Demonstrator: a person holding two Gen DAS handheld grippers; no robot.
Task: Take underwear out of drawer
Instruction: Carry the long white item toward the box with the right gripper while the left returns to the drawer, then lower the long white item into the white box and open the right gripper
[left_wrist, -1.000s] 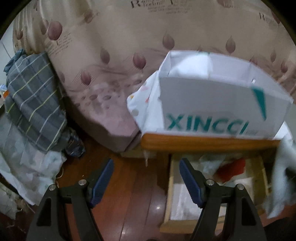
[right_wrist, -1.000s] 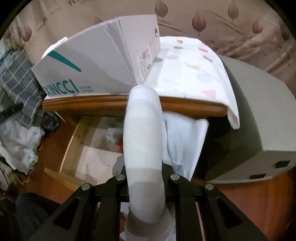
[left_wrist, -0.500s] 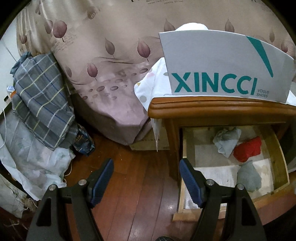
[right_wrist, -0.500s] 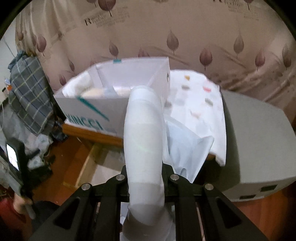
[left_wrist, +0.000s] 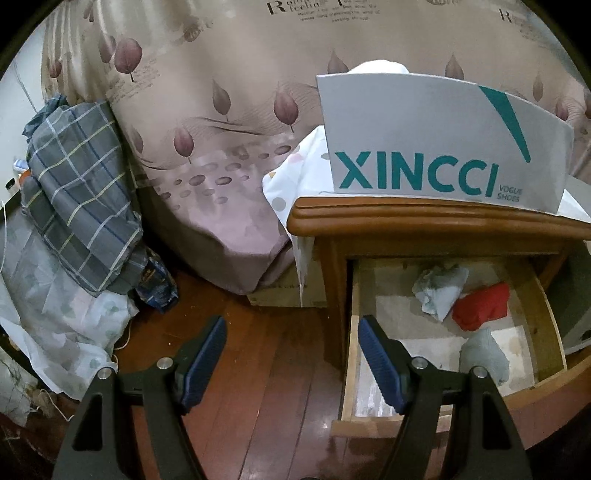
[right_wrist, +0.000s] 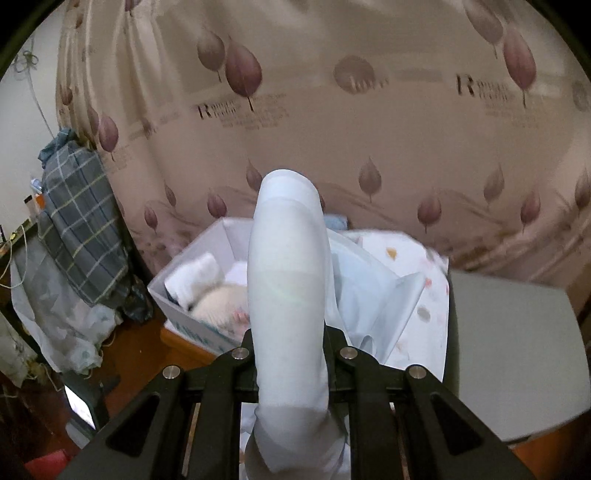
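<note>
My right gripper (right_wrist: 290, 354) is shut on pale blue underwear (right_wrist: 288, 295), whose waistband arcs up in front of the camera while the rest hangs to the right. It hangs above the white shoe box (right_wrist: 192, 317) on the nightstand. In the left wrist view the wooden drawer (left_wrist: 546, 325) stands pulled out. Inside lie a crumpled pale blue piece (left_wrist: 439, 291), a red piece (left_wrist: 480, 310) and a grey-green piece (left_wrist: 484, 354). My left gripper (left_wrist: 291, 350) is open, low over the floor at the drawer's left front corner, with nothing between its blue pads (left_wrist: 376, 358).
The shoe box (left_wrist: 436, 147) marked XINCCI stands on the nightstand top (left_wrist: 406, 218) over a dotted white cloth (left_wrist: 291, 184). A leaf-patterned bed cover (left_wrist: 221, 110) fills the back. A plaid bundle (left_wrist: 81, 192) and plastic bags lie left. A grey cabinet (right_wrist: 517, 354) stands right.
My right gripper has risen with the underwear from the drawer's level to above the shoe box. My left gripper sank a little early on, bringing the drawer's inside into view, then held still.
</note>
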